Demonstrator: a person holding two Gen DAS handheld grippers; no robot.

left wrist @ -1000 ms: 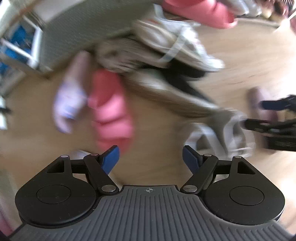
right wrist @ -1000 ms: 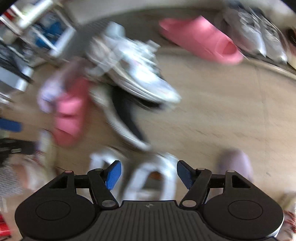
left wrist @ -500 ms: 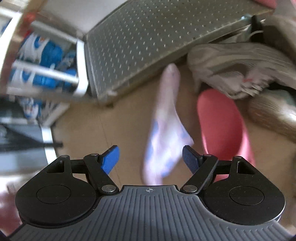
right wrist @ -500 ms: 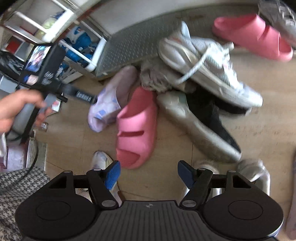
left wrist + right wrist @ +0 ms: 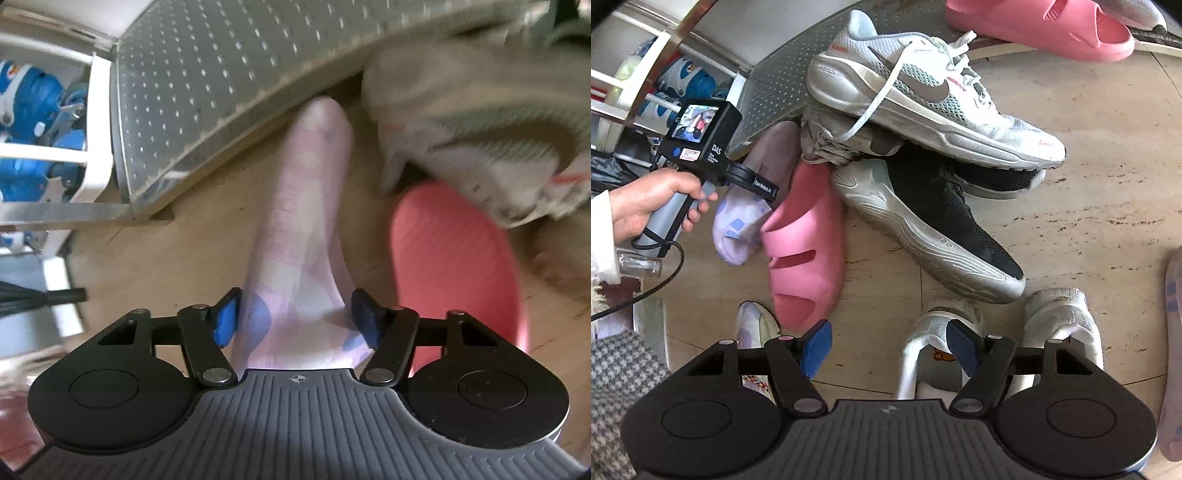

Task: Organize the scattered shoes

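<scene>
A lilac slipper [image 5: 303, 229] with blue patches lies on the floor, its heel end between the open fingers of my left gripper [image 5: 297, 321]; the pads stand at its sides, and contact cannot be told. It also shows in the right wrist view [image 5: 750, 206], with the left gripper [image 5: 753, 181] over it. A pink slide [image 5: 805, 243] lies beside it, also in the left wrist view [image 5: 458, 266]. My right gripper [image 5: 888, 349] is open and empty, held above the floor near a pair of white sneakers [image 5: 993, 332].
A white sneaker [image 5: 923, 96] rests on a heap with a black-and-silver sneaker [image 5: 934, 229]. A second pink slide [image 5: 1045, 26] lies at the back. A perforated metal ramp [image 5: 229, 70] and a white rack [image 5: 88, 122] stand behind the slipper. Another lilac slipper [image 5: 1172, 350] is at the right edge.
My left gripper has swung left from the heap and closed in on the lilac slipper until it sits between the fingers. My right gripper has pulled back, widening its view of the pile.
</scene>
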